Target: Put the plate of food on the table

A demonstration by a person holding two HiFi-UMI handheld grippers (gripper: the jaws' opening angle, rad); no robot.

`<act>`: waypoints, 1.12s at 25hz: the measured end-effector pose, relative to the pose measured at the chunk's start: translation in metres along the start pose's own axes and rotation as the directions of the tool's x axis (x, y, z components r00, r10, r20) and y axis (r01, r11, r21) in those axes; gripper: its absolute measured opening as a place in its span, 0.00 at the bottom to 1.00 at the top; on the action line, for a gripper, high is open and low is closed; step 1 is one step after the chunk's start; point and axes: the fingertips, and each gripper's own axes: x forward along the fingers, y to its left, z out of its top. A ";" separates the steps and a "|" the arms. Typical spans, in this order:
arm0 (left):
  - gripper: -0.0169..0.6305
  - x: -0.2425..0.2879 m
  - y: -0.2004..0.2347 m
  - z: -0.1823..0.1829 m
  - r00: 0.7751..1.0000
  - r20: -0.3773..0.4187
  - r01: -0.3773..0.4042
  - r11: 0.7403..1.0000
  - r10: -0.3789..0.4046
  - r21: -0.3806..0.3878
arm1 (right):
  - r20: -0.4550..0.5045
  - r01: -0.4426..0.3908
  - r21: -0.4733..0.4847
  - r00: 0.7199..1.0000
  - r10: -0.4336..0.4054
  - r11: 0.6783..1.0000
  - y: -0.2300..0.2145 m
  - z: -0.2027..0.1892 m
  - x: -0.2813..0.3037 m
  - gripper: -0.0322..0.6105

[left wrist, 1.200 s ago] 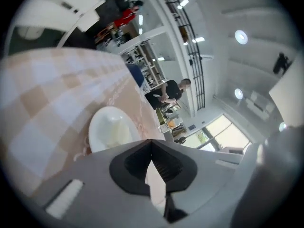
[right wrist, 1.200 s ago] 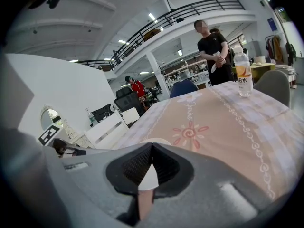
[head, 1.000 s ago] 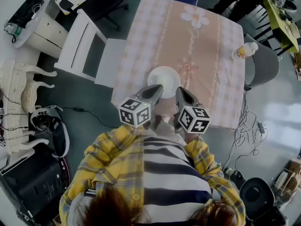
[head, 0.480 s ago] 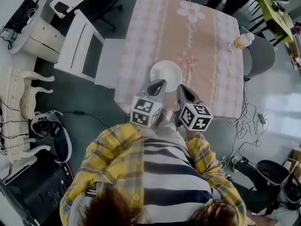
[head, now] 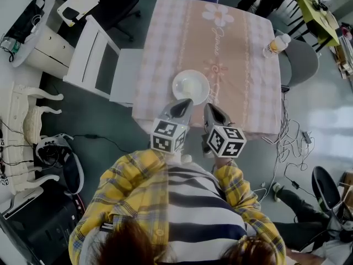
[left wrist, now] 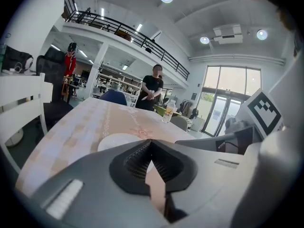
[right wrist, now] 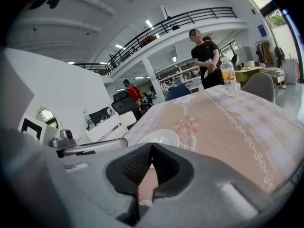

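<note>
Plate point(head: 191, 87), white and round, sits flat on the counter point(head: 231, 54), near the edge closest to the person holding the grippers, on the pink checked tablecloth point(head: 165, 48). Something pale lies in the plate's middle; can't tell what. Left gripper point(head: 183, 104) points at the plate's near rim, tip just beside it; contact can't be told. Its jaws are closed together with nothing between them, and the plate shows beyond them in the left gripper view. Right gripper point(head: 210, 109) hangs just right of the left one, at the counter's near edge. Its jaws are closed too and empty, clear of the plate. Bottle point(head: 274, 44) with orange drink stands upright at the counter's far right corner, well apart from the plate. White chair point(head: 105, 59) stands at the counter's left side. Another person point(right wrist: 205, 56) in black stands beyond the far end.
</note>
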 end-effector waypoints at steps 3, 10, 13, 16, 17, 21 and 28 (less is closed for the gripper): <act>0.02 -0.008 -0.012 -0.007 1.000 0.001 -0.003 1.000 0.003 -0.002 | -0.002 -0.008 -0.001 1.000 0.008 1.000 0.002 -0.008 -0.012 0.05; 0.02 -0.038 -0.044 -0.027 1.000 0.011 -0.004 0.999 0.005 -0.040 | 0.023 -0.013 -0.014 1.000 0.014 1.000 0.006 -0.023 -0.052 0.05; 0.02 -0.052 -0.057 -0.035 1.000 0.013 -0.007 0.999 0.008 -0.035 | 0.030 -0.019 -0.017 0.999 0.019 1.000 0.011 -0.032 -0.067 0.05; 0.02 -0.063 -0.063 -0.039 1.000 0.022 -0.015 0.999 0.016 -0.043 | 0.038 -0.029 -0.020 0.999 0.030 0.999 0.018 -0.039 -0.077 0.05; 0.02 -0.067 -0.064 -0.040 1.000 0.025 -0.018 0.999 0.019 -0.046 | 0.039 -0.033 -0.021 0.999 0.034 0.999 0.021 -0.041 -0.080 0.05; 0.02 -0.082 -0.071 -0.044 0.999 0.031 -0.021 0.998 0.022 -0.056 | 0.038 -0.048 -0.028 0.998 0.049 0.998 0.031 -0.050 -0.092 0.05; 0.02 -0.098 -0.076 -0.048 0.999 0.033 -0.002 0.999 0.004 -0.054 | 0.051 -0.047 -0.038 0.997 0.049 0.998 0.047 -0.058 -0.106 0.05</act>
